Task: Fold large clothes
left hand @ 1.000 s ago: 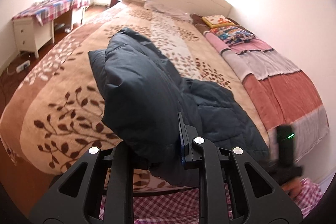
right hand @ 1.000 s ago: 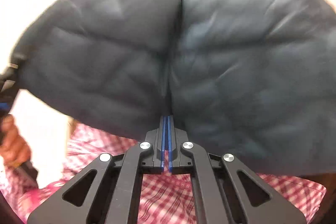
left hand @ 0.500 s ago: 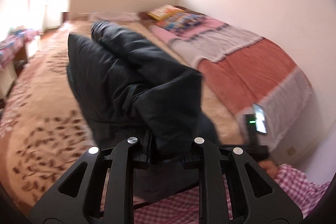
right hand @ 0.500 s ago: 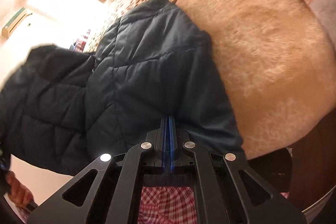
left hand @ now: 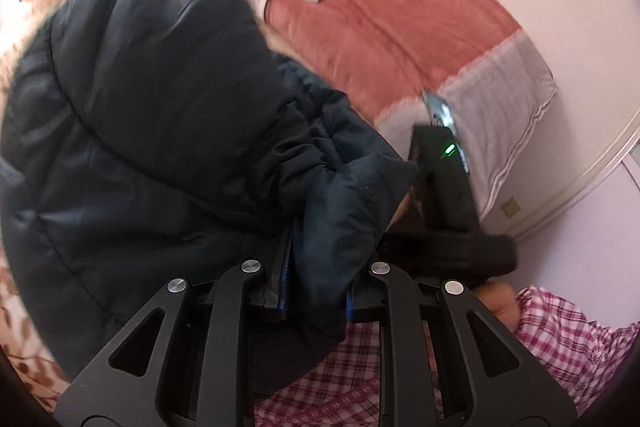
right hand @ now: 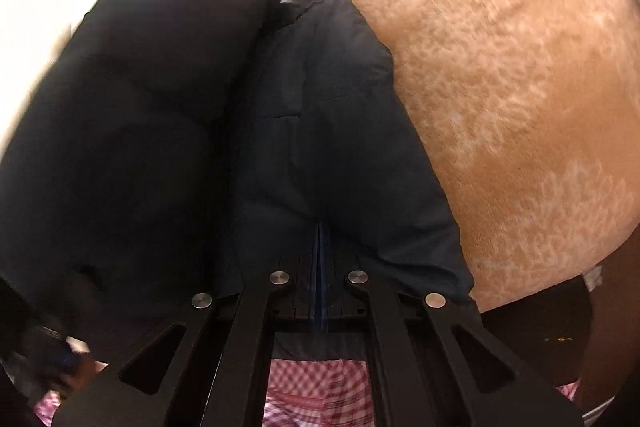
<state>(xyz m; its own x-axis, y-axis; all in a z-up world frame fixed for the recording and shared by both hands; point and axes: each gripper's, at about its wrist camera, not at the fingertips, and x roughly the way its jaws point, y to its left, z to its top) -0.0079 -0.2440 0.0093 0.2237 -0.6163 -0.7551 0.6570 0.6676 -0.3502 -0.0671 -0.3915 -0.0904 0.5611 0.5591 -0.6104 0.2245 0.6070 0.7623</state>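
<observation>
Left wrist view: left gripper (left hand: 316, 267) clamped on thick fold of dark quilted jacket (left hand: 152, 115), padding bunched between the jaws. Jacket bulk hanging over bed, above leaf-patterned blanket (left hand: 24, 339) and beside red-and-grey striped blanket (left hand: 400, 35). Right-hand device (left hand: 448, 195) seen beyond, green indicator lit. No legible writing, brand or label noted.

Right wrist view: right gripper (right hand: 319, 251) closed tight on jacket (right hand: 328, 115) hem. Jacket draped on tan plush blanket (right hand: 520, 99). Plaid sleeve (right hand: 316, 383) below. No readable markings.
</observation>
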